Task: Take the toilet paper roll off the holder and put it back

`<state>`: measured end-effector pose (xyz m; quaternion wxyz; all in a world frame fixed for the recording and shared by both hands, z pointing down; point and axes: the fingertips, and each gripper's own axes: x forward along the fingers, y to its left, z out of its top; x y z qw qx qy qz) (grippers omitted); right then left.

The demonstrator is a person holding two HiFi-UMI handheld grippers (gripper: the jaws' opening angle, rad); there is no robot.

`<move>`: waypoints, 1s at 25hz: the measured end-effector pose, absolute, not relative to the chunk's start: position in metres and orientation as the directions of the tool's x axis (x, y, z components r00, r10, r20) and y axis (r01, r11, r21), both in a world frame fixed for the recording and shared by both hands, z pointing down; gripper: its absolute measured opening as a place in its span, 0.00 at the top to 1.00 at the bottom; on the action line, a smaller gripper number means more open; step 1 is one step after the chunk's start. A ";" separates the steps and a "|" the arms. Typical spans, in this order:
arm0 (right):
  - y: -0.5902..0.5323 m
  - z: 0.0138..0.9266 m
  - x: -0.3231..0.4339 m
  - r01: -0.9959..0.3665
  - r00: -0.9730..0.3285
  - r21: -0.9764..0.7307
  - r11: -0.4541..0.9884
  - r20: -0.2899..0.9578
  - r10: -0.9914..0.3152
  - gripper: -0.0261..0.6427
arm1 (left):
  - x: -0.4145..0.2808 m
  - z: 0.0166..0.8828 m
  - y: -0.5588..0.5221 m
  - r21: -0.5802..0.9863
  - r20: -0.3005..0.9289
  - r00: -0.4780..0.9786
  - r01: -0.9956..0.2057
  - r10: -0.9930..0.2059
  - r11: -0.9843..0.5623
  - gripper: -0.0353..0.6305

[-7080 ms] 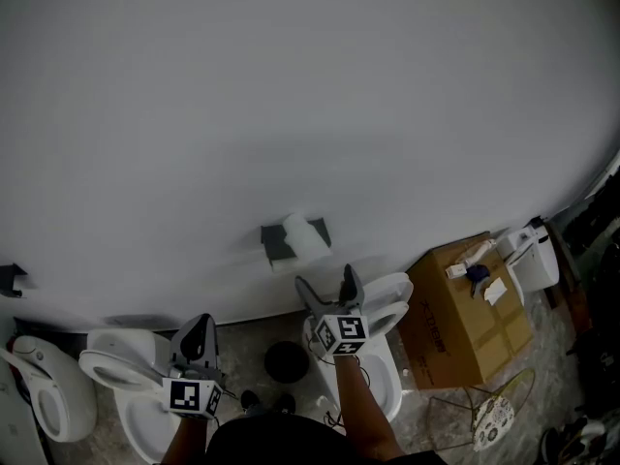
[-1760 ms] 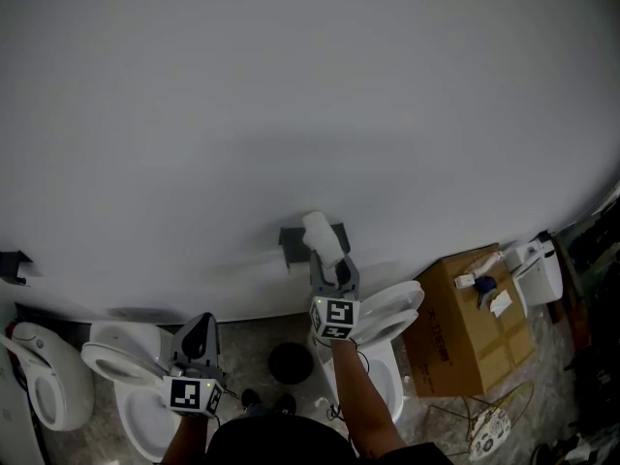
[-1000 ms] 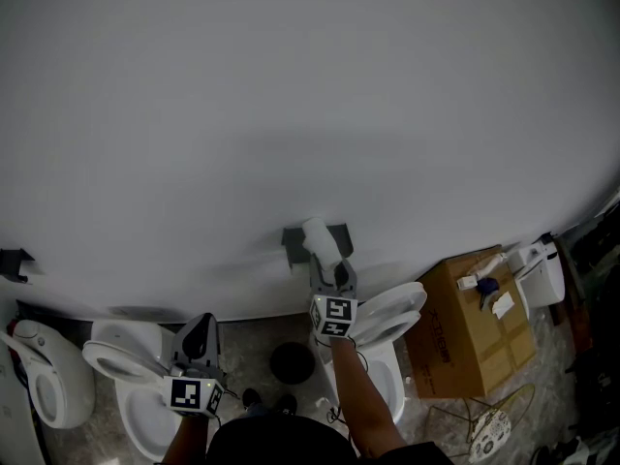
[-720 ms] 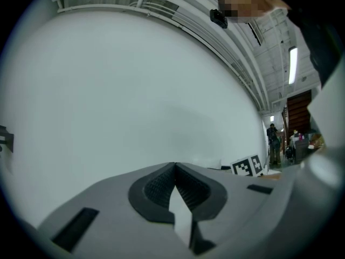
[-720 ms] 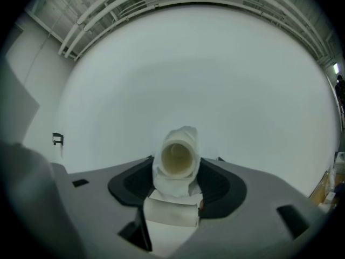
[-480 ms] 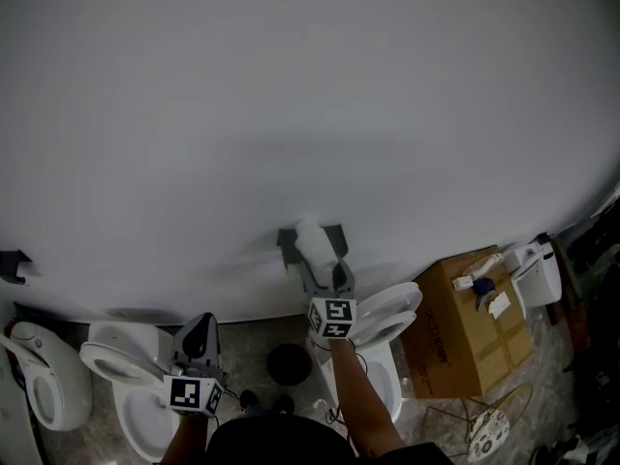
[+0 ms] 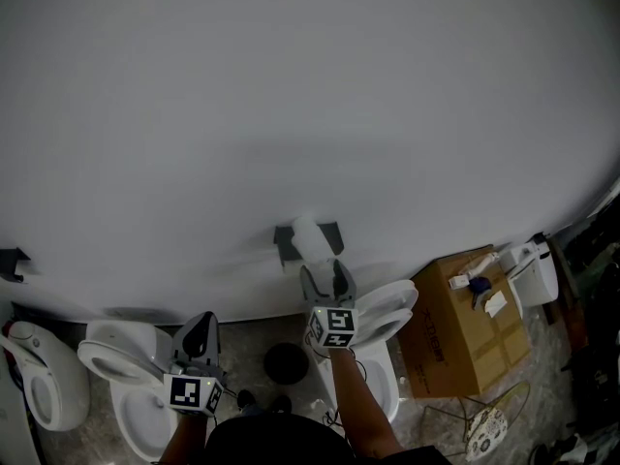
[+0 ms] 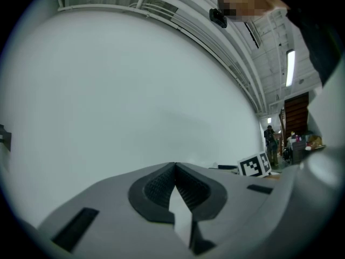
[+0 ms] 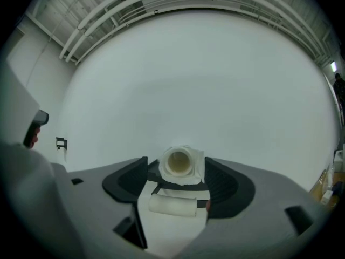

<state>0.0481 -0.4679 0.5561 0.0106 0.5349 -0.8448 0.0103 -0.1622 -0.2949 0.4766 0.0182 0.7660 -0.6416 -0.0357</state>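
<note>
**Head view.** The white toilet paper roll (image 7: 308,237) sits on the dark grey wall-mounted holder (image 7: 332,232) at lower centre. The right gripper (image 7: 323,271) is just below it. The left gripper (image 7: 201,323) is at lower left, over a white toilet (image 7: 111,361).

**Left gripper view.** At bottom centre, the left gripper (image 8: 175,166) is clenched, its jaws meeting with nothing between them.

**Right gripper view.** At centre, the right gripper (image 9: 177,169) is released. Its jaws have just been opening and stand apart. The roll (image 9: 179,163) rests end-on between them on the holder (image 9: 180,187). The pads do not press it.
</note>
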 end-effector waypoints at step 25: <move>-0.350 0.503 0.081 -0.925 -0.381 0.034 0.380 -0.080 -0.921 0.86 | -0.146 0.473 -0.286 0.069 -0.053 0.226 -0.971 -0.973 -0.230 0.94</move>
